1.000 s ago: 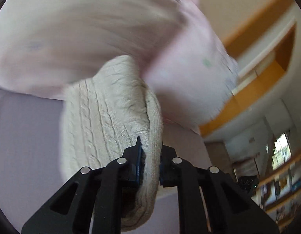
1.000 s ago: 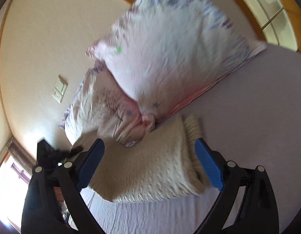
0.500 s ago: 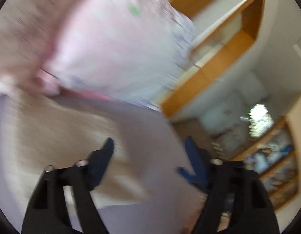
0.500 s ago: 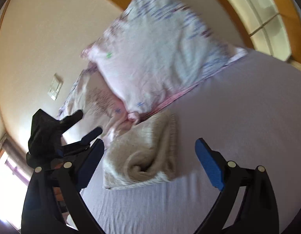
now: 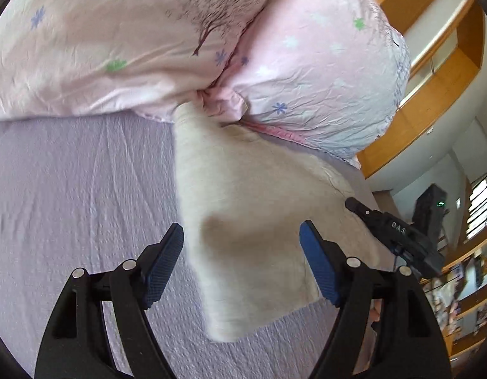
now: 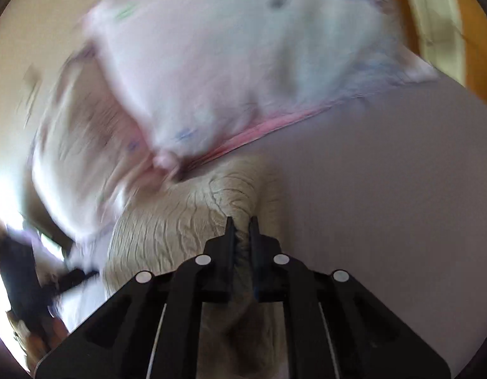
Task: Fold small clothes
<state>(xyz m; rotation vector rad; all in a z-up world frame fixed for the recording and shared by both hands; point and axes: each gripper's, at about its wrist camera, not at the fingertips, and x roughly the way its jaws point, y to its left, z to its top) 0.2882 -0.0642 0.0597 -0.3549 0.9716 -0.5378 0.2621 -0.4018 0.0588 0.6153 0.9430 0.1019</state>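
Observation:
A cream cable-knit garment (image 5: pixel 253 208) lies on the lilac bed sheet (image 5: pixel 76 189), its far end against the pink pillows. My left gripper (image 5: pixel 242 265) is open and empty, its blue pads either side of the garment's near part, just above it. My right gripper (image 6: pixel 240 230) is shut on the edge of the same garment (image 6: pixel 180 224) and holds the knit bunched between its fingers. The right gripper's body also shows in the left wrist view (image 5: pixel 398 237), at the garment's right edge. The right wrist view is blurred by motion.
Two pink flower-print pillows (image 5: pixel 322 72) lie at the head of the bed, touching the garment's far end. A wooden bed frame and shelves (image 5: pixel 439 72) are at the right. The sheet (image 6: pixel 385 189) stretches right of the garment.
My left gripper has let go of the garment and opened. My right gripper, open before, has come down and shut on the garment's edge. The garment now lies flatter.

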